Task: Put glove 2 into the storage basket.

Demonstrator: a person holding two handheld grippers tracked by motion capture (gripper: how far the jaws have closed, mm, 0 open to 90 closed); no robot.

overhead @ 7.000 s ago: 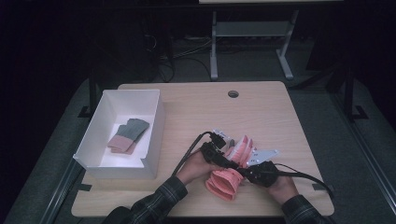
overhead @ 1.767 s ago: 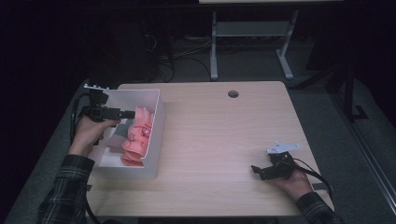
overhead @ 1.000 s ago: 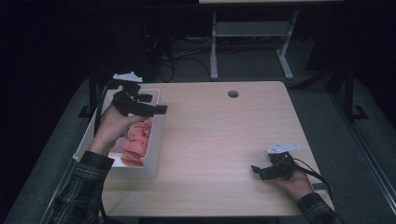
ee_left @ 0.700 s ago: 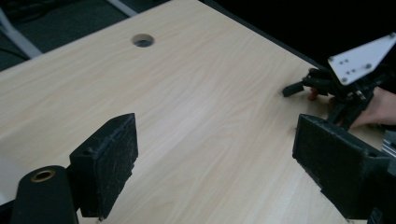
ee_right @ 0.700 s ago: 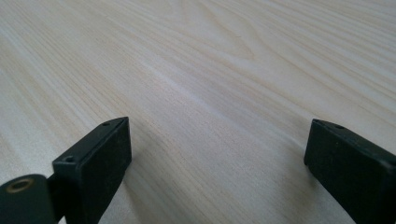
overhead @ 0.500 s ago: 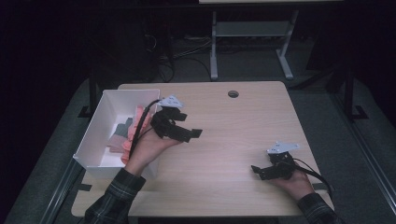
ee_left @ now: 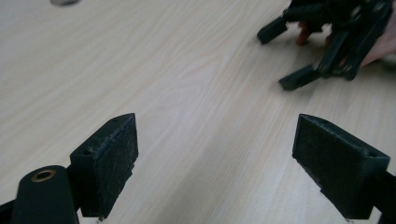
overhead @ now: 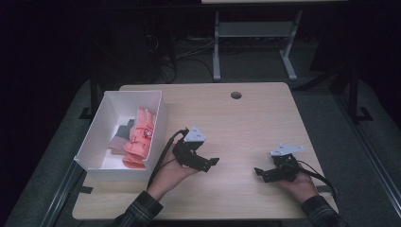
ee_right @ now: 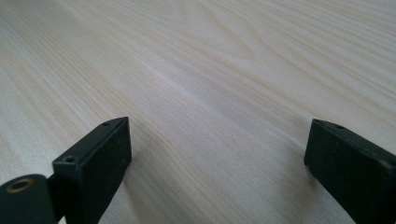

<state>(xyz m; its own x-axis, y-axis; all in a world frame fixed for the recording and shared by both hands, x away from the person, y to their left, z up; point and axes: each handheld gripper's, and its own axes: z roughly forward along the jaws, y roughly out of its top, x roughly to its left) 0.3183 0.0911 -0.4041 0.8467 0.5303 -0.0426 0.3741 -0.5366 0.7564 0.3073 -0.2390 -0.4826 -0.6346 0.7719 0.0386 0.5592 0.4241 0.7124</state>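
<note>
the pink glove (overhead: 140, 137) lies inside the white box (overhead: 158, 124) at the left part of the desk (overhead: 246, 123), leaning along the box's right wall with its fingers toward the far end. i judge it was put there on purpose, as the place where such things are collected, because a grey-green piece (overhead: 124, 130) and a brownish piece (overhead: 115, 144) lie beside it on the box floor.

the left claw (overhead: 208, 163) hovers low over the bare wood just right of the box, its jaws wide apart with nothing between them. the right claw (overhead: 261, 172) rests near the front right of the desk, also wide and empty; in its own view there is wood grain between the pads and no object. both seem to wait, well apart from the glove.

what the two darker pieces are, i cannot tell; the glove covers part of them and the near wall of the box hides its front floor. in the left gripper view the other claw (ee_left: 299, 56) is blurred and cut by the top edge.
</note>
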